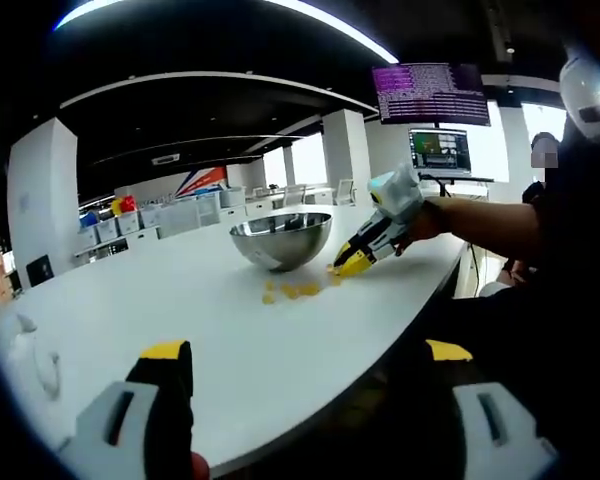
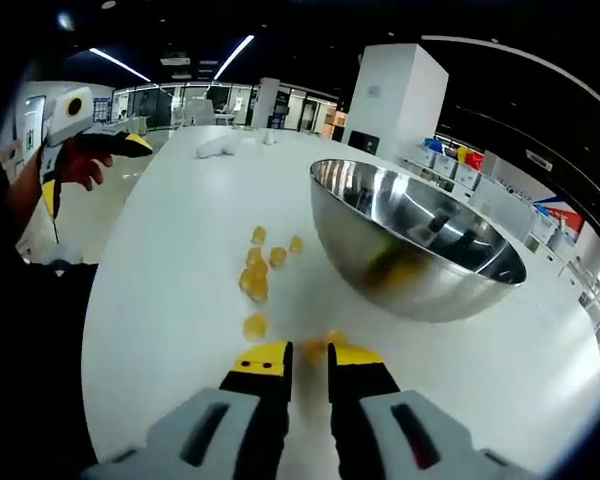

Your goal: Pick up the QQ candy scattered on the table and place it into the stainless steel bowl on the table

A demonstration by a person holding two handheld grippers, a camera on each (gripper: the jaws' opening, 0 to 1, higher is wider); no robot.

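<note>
The stainless steel bowl (image 1: 280, 238) (image 2: 420, 240) stands on the white table (image 1: 130, 310) (image 2: 170, 290). Several yellow-orange QQ candies (image 1: 292, 290) (image 2: 254, 282) lie scattered beside it. My right gripper (image 2: 308, 357) is down at the table by the bowl, its yellow-tipped jaws drawn to a narrow gap with one candy (image 2: 318, 347) between the tips. That same right gripper (image 1: 358, 262) is seen touching the candy patch. My left gripper (image 1: 305, 358) hangs wide open over the table's near edge, holding nothing. In the right gripper view the left gripper (image 2: 90, 168) is off the table's far side in a hand.
A person's arm (image 1: 480, 225) reaches in from the right along the table edge. Monitors (image 1: 438, 150) stand behind it. White objects (image 2: 225, 145) lie at the table's far end. Shelves with coloured bins (image 1: 120, 215) line the back wall.
</note>
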